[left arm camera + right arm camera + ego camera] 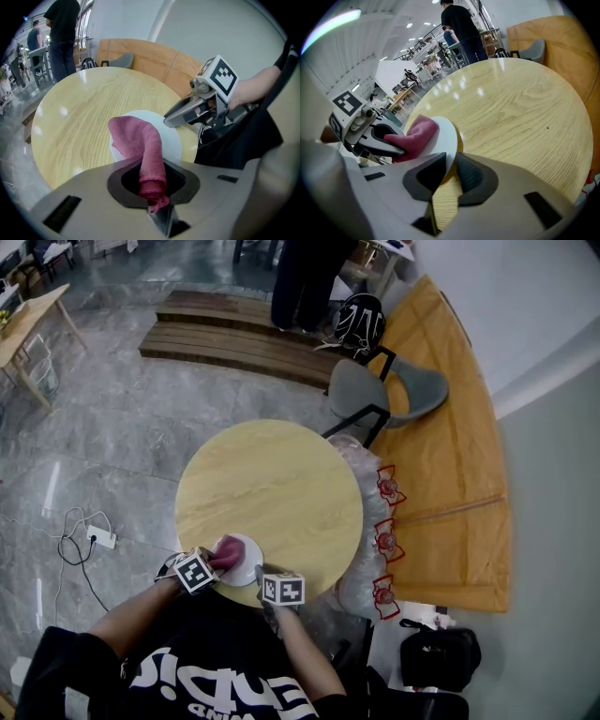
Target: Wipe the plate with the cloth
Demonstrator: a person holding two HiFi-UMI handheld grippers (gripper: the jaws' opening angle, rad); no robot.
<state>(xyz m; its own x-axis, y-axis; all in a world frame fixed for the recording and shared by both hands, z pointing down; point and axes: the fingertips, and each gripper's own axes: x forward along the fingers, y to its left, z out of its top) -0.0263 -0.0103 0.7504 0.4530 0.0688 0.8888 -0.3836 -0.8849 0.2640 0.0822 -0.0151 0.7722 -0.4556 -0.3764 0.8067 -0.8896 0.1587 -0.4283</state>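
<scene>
A small white plate (246, 561) sits at the near edge of the round wooden table (281, 484). A pink cloth (226, 552) rests on the plate's left part, held by my left gripper (208, 568), which is shut on it. In the left gripper view the cloth (140, 145) runs from between the jaws out over the plate (168, 136). My right gripper (265, 579) is shut on the plate's near rim. The right gripper view shows the plate (445, 138) tilted up on edge between the jaws, with the cloth (415, 136) against its face.
A grey chair (389, 395) stands beyond the table at the far right. Clear plastic bags with red print (380, 540) hang by the table's right side. A person (305, 282) stands by wooden steps (234, 338) far off. A power strip with cables (98, 538) lies on the floor at left.
</scene>
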